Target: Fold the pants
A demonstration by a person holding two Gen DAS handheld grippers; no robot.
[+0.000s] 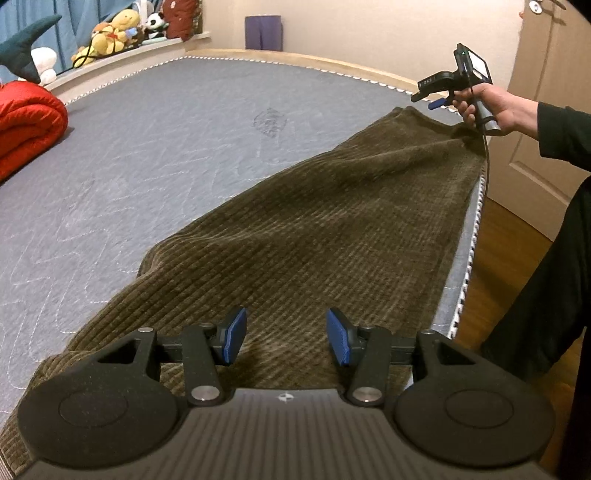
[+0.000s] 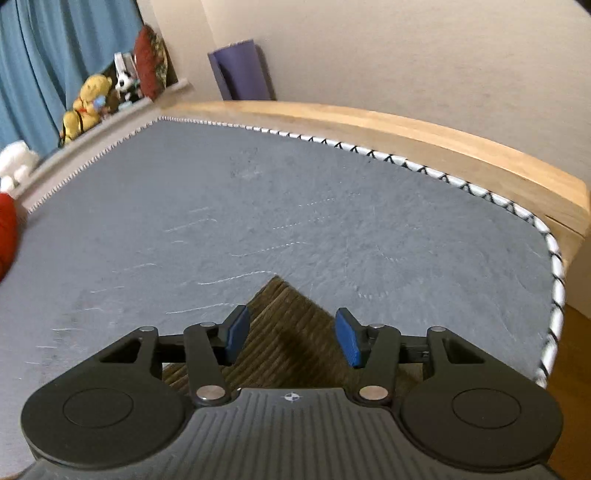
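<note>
Pants (image 1: 295, 229) lie flat beneath both half-open tools, left hand-held gripper (image 1: 286, 338) and right hand-held gripper (image 2: 291, 338) gripping nothing.

A large grey quilted mattress (image 1: 155, 155) with a white zigzag stitched edge fills the middle of both views, and a light wooden bed frame (image 2: 406, 127) runs along its far side. At the left edge of the mattress lies a rolled bright red padded blanket (image 1: 26, 122), and behind it, on a pale ledge in front of a blue curtain (image 2: 48, 62), sit a yellow plush bear (image 1: 114, 31), a small black and white plush panda (image 1: 157, 23) and a dark teal plush shark (image 1: 24, 50). A purple rolled mat (image 1: 263, 32) stands upright against the beige wall, and at the right there is a beige panelled door (image 1: 550, 92) above a brown wooden floor (image 1: 506, 240).
</note>
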